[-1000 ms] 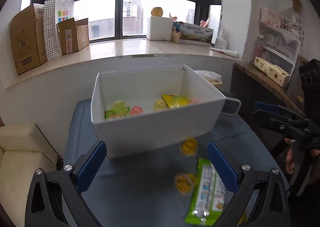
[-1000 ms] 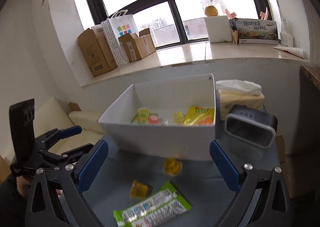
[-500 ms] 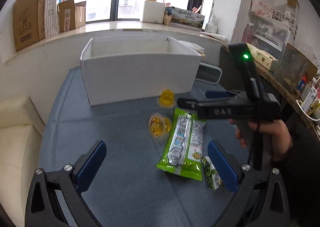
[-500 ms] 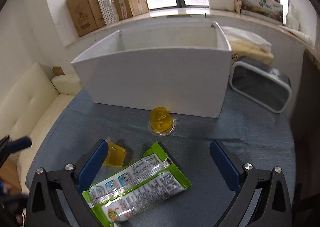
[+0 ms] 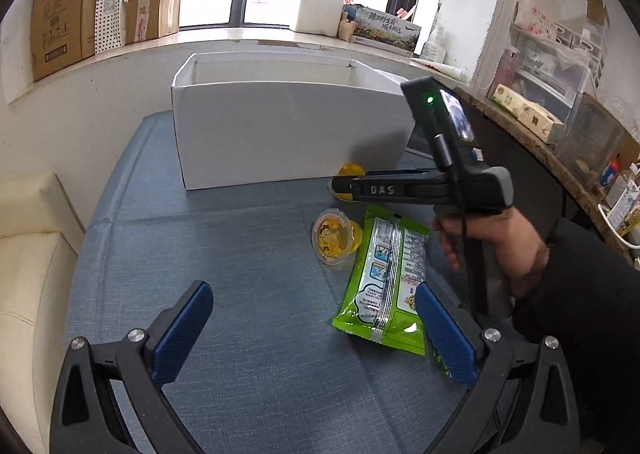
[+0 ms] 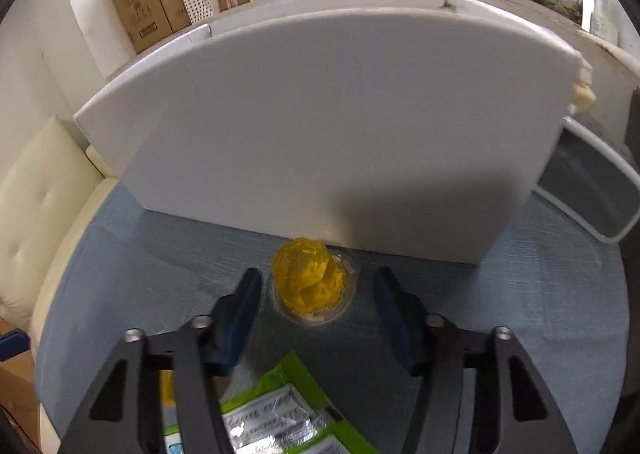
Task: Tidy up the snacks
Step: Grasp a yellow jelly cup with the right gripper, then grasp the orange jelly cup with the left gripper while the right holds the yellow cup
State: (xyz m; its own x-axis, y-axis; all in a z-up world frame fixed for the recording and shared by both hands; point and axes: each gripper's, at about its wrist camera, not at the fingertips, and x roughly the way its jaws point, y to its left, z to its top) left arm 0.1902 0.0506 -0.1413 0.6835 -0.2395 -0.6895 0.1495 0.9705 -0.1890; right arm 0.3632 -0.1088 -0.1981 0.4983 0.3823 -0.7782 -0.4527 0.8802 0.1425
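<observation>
A white box [image 5: 288,134] stands on the blue table; its near wall fills the right wrist view [image 6: 340,126]. A yellow jelly cup [image 6: 310,284] sits upside down just in front of it. My right gripper [image 6: 318,290] is open, its fingers on either side of the cup, not touching; it also shows in the left wrist view [image 5: 344,186]. A second jelly cup [image 5: 334,238] lies on its side beside a green snack packet [image 5: 386,286]. My left gripper [image 5: 312,330] is open and empty above the table's near part.
A grey framed object [image 6: 592,190] lies right of the box. Cardboard boxes [image 5: 60,26] stand on the windowsill. A cream sofa [image 5: 24,254] is left of the table. A cluttered shelf [image 5: 560,114] runs along the right.
My right gripper has moved forward and down to the jelly cup by the box and narrowed around it. My left gripper has pulled back and stayed open.
</observation>
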